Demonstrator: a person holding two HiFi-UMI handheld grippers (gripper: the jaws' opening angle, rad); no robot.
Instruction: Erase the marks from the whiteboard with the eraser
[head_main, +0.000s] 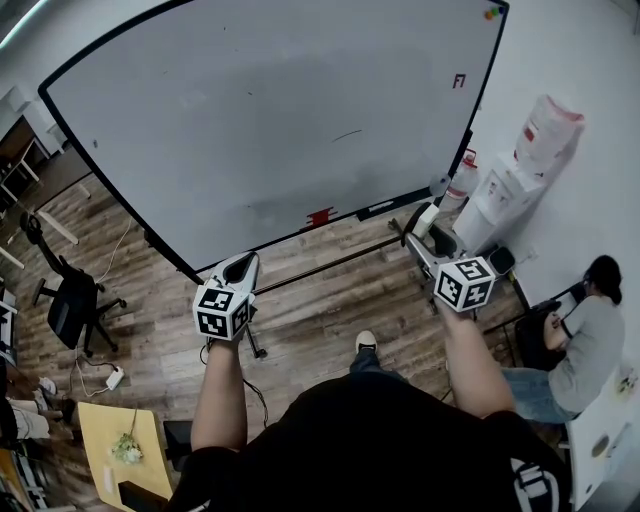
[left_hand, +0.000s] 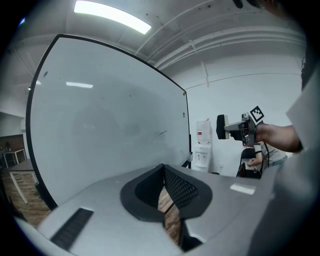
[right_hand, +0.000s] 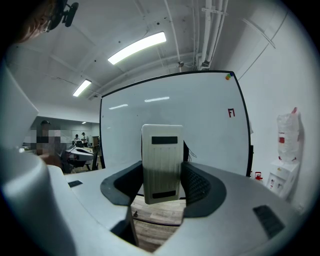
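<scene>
Wood floor (head_main: 320, 320) underfoot, a big whiteboard (head_main: 250, 120) on a wheeled stand filling the view ahead. The board is mostly clean, with a short dark stroke (head_main: 347, 134) right of centre and a small red mark (head_main: 459, 81) near the upper right corner. The right gripper (right_hand: 161, 182) is clamped on the eraser (right_hand: 161, 160) — a pale block standing upright between the jaws, held in the air in front of the board's lower right and clear of its surface. The left gripper (left_hand: 164, 182) is out front too, jaws drawn together with nothing between them, only a sliver of floor showing through. Off to the right there's a water dispenser (head_main: 500, 195) against the wall and a seated person (head_main: 590, 340); at the left, a black office chair (head_main: 70, 300).
</scene>
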